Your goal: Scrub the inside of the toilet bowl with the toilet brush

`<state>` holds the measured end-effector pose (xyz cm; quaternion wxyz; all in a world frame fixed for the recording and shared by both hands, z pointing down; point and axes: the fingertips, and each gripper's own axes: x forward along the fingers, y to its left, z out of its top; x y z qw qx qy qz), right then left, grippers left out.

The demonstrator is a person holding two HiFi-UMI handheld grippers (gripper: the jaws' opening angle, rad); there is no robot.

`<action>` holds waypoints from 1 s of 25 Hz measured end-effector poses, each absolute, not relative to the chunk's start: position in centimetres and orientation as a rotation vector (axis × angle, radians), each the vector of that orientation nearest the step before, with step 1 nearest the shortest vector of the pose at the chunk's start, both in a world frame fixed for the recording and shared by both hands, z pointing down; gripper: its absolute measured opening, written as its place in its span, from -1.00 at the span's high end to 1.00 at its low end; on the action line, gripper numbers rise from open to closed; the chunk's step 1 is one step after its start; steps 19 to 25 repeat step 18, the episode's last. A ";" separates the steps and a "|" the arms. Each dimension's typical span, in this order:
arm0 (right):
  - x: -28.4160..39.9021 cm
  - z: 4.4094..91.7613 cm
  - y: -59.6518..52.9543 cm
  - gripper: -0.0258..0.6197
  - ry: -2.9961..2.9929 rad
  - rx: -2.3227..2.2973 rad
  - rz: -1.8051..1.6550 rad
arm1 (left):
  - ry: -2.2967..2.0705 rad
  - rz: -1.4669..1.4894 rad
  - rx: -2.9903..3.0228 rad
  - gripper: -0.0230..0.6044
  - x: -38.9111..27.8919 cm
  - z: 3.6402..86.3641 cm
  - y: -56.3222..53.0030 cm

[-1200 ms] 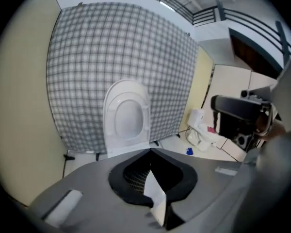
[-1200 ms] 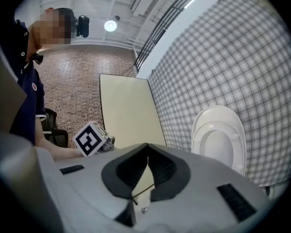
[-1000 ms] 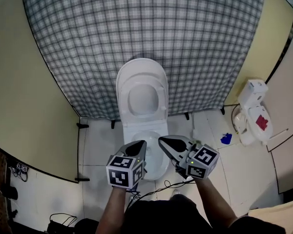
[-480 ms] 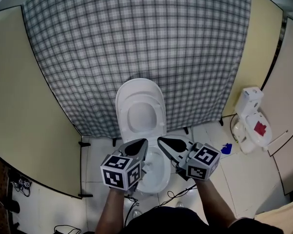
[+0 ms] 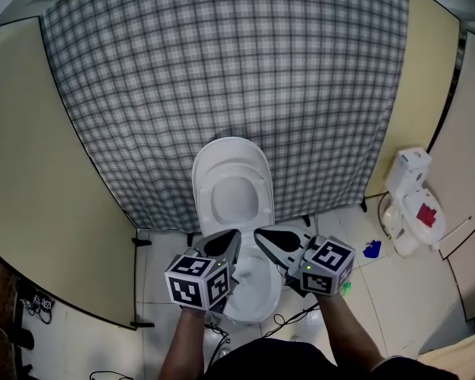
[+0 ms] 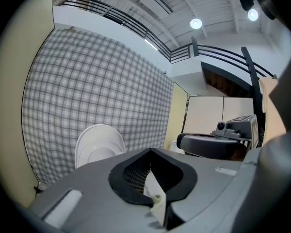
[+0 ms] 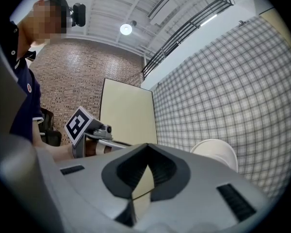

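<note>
**Scrubbing yet to begin:** A person is standing over a white ceramic toilet bowl (image 5: pixel 263 307), holding the left gripper (image 5: pixel 231 233) and the right gripper (image 5: pixel 259 232) side by side just above it. Both are pointing toward 12 o'clock, where the white oval seat and lid (image 5: pixel 232 184) are standing raised against a grey-and-white checked cloth (image 5: pixel 222 70). Both pairs of jaws are resting fully together, with nothing between them.

The toilet brush is sitting in neither gripper, and no view is showing it for certain. A small blue object (image 5: pixel 372 249) is lying on the pale tiled floor (image 5: pixel 162 252) at 3 o'clock. It is near a second, smaller white fixture with a red patch (image 5: pixel 412 200), but is too small to name.

The step in hand is probably fetching the brush. Doing it well likely means:
- finding the handle first,
- spreading one gripper's jaws wide before reaching,
- closing on the shaft well up from the bristles,
- keeping the other gripper clear of the raised lid so it is not knocked down.

As for containers, the part of the bowl's inside showing between the grippers is looking plain white, with no tool in it. Whether water is standing there cannot be told. The smaller fixture is showing nothing of its inside.
</note>
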<state>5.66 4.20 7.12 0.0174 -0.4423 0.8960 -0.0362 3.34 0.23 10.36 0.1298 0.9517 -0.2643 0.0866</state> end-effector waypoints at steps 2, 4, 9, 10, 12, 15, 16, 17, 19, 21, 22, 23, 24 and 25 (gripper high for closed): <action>5.9 6.6 3.9 0.91 2.785 -1.370 -0.113 | -0.766 0.248 2.767 0.92 3.6 9.8 0.0; 6.1 5.9 3.4 0.91 2.787 -1.366 -0.128 | -0.759 0.263 2.761 0.92 3.9 9.1 -0.4; 6.0 5.7 3.5 0.92 2.799 -1.337 -0.140 | -0.764 0.282 2.751 0.92 4.0 8.9 -0.2; 5.6 6.4 3.2 0.91 2.800 -1.347 -0.129 | -0.756 0.273 2.760 0.92 3.7 9.5 -0.5; 5.3 7.6 2.2 0.91 2.795 -1.378 -0.102 | -0.728 0.250 2.782 0.92 3.5 10.7 -1.5; 4.9 9.1 0.6 0.92 2.786 -1.414 -0.077 | -0.692 0.231 2.803 0.92 3.2 12.3 -3.1; 4.5 9.7 0.1 0.91 2.785 -1.419 -0.077 | -0.687 0.231 2.804 0.92 2.8 12.9 -3.6; 4.1 10.3 -0.3 0.91 2.784 -1.422 -0.078 | -0.682 0.232 2.805 0.92 2.5 13.5 -4.0; 3.7 10.8 -0.8 0.91 2.783 -1.425 -0.079 | -0.679 0.234 2.805 0.92 2.1 14.1 -4.4; 3.7 10.8 -0.8 0.91 2.783 -1.425 -0.079 | -0.679 0.234 2.805 0.92 2.1 14.1 -4.4; 3.7 10.8 -0.8 0.91 2.783 -1.425 -0.079 | -0.679 0.234 2.805 0.92 2.1 14.1 -4.4; 3.7 10.8 -0.8 0.91 2.783 -1.425 -0.079 | -0.679 0.234 2.805 0.92 2.1 14.1 -4.4; 3.7 10.8 -0.8 0.91 2.783 -1.425 -0.079 | -0.679 0.234 2.805 0.92 2.1 14.1 -4.4; 3.7 10.8 -0.8 0.91 2.783 -1.425 -0.079 | -0.679 0.234 2.805 0.92 2.1 14.1 -4.4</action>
